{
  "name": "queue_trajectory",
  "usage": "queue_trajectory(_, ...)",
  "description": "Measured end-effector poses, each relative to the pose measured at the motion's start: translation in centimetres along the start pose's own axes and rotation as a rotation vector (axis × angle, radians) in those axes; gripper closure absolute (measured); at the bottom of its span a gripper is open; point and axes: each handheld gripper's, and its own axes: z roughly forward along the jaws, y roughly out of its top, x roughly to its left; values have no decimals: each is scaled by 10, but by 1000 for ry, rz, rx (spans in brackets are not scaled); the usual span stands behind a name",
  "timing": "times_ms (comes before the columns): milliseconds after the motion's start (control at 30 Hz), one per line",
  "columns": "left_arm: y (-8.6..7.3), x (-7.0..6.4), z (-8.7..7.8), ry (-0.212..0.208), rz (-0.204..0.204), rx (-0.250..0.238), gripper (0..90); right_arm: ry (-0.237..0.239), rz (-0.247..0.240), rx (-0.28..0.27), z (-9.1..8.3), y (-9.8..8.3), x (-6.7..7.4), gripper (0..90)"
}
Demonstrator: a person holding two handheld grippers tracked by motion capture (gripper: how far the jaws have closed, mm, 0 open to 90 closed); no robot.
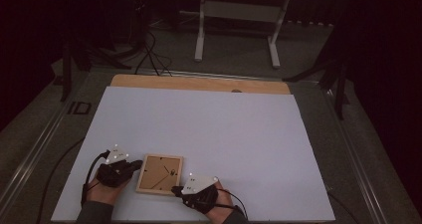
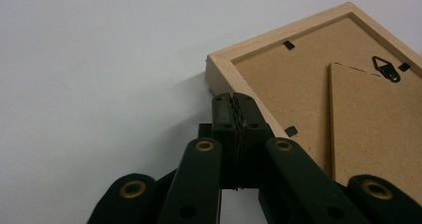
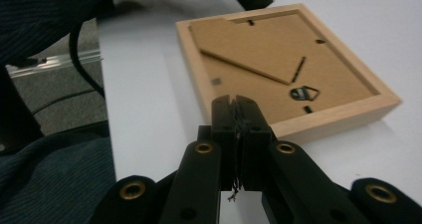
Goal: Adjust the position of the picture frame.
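A small light-wood picture frame lies face down on the white board, near its front edge. Its brown backing shows a fold-out stand and a black hanger. My left gripper sits at the frame's left side. In the left gripper view its jaws are shut, with the tips up against the wooden rim near a corner and nothing between them. My right gripper sits at the frame's front right corner, jaws shut and empty, with the tips just short of the frame's near edge.
The board lies on a wooden tabletop whose bare strip shows at the back. A dark sleeve and a black cable are at the board's front edge. Across the floor behind stands a white table base.
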Motion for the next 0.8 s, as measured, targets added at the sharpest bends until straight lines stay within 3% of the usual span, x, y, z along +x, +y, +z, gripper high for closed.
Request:
queue_trajectory(567, 1, -1, 1, -11, 4, 5, 894, 3, -42, 16, 3, -2, 5, 897)
queue_trajectory(800, 1, 0, 1, -16, 0, 6, 894, 8, -75, 55, 11, -5, 12, 897)
